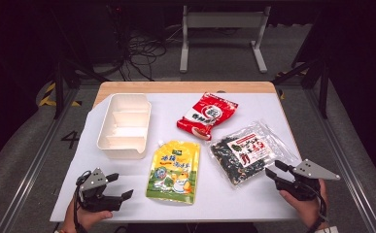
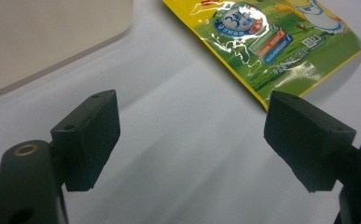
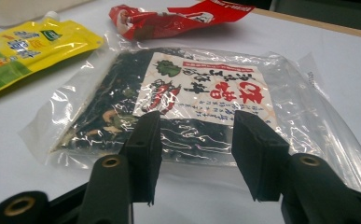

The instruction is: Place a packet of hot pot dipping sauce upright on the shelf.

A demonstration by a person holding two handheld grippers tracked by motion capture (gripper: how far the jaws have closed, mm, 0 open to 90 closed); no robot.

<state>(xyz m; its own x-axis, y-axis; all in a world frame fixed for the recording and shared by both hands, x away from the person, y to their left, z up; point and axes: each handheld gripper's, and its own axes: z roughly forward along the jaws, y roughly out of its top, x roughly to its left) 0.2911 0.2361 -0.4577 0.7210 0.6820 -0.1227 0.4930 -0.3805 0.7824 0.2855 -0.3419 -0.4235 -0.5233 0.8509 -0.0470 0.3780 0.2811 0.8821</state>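
Three food packs lie flat on the white desk, and none of them has gone into the cream divided box that sits at the far left, so the packing, as far as the scene suggests, has not properly started. The box looks bare in all its compartments. The right gripper rests low at the near right edge of the desk with its jaws apart and nothing between them; from the right gripper view they point straight at the near edge of the clear seaweed bag, just short of it and not yet touching the plastic. That bag lies at the right of the desk, with the red packet beyond it toward the far side and the yellow pouch to its left, near the middle. The left gripper sits at the near left corner, its jaws spread wide and holding nothing; in the left gripper view a corner of the yellow pouch lies just past one jaw, and the box wall shows at the upper left. My reading is that the seaweed bag is the first item to be picked, since the right gripper is lined up on it. What remains is everything: closing on the bag's edge, lifting it, carrying it across to the box, and then doing the same for the pouch and the red packet.
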